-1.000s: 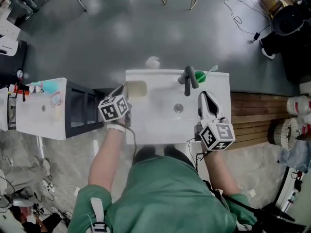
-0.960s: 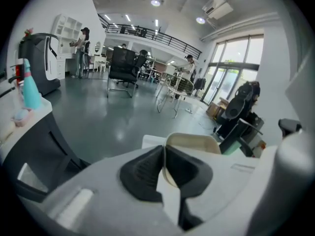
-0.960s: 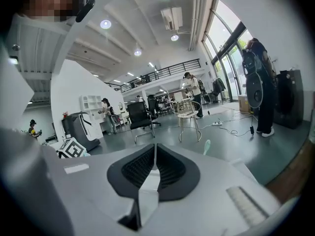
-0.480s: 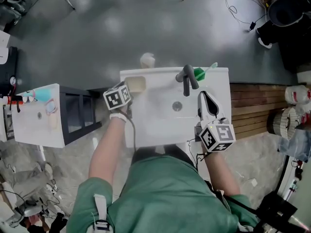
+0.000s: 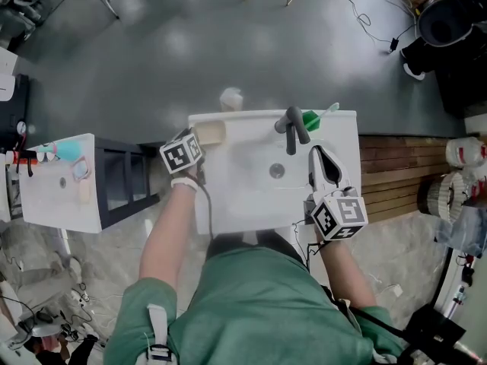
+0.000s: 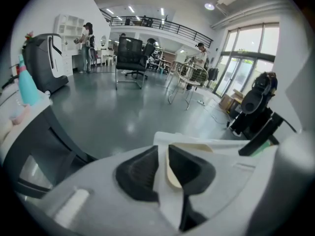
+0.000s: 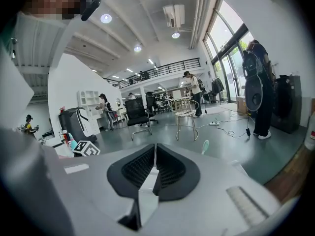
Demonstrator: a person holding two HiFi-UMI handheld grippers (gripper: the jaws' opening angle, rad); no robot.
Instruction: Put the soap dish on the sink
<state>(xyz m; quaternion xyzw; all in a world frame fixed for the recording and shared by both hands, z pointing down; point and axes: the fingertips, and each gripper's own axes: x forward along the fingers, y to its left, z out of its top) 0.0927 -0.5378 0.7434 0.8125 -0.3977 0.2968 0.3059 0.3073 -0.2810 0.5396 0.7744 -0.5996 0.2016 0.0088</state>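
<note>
the person stands close at the white sink (image 5: 346,204), leaning over it, with one hand-held gripper in each hand. the soap dish (image 5: 211,132), cream coloured, lies on the flat top of the sink at its far left corner, just beside the left edge and well apart from the dark faucet (image 5: 293,126), which stands at the middle of the back rim. the left hand-held gripper (image 5: 196,140) reaches to the dish from the left side of the sink, its marker cube just outside the sink's edge. in the left gripper view its jaws are narrow, closed on the near rim of the dish: the cream edge sits between the two dark pads (image 6: 140,173) and lies against the right one. the right hand-held gripper (image 5: 319,153) is over the right part of the sink, near the basin, and points toward the back rim. its jaws are pressed together and nothing is between them. it touches neither the dish nor the faucet. just right of the faucet, on the back rim, stands a green item (image 5: 312,118) with a light stick in it. on the grey floor behind the sink lies a small white thing (image 5: 230,97); i cannot tell what it is. to the left of the sink there is a white bench (image 5: 53,196) with some small things on it.
</note>
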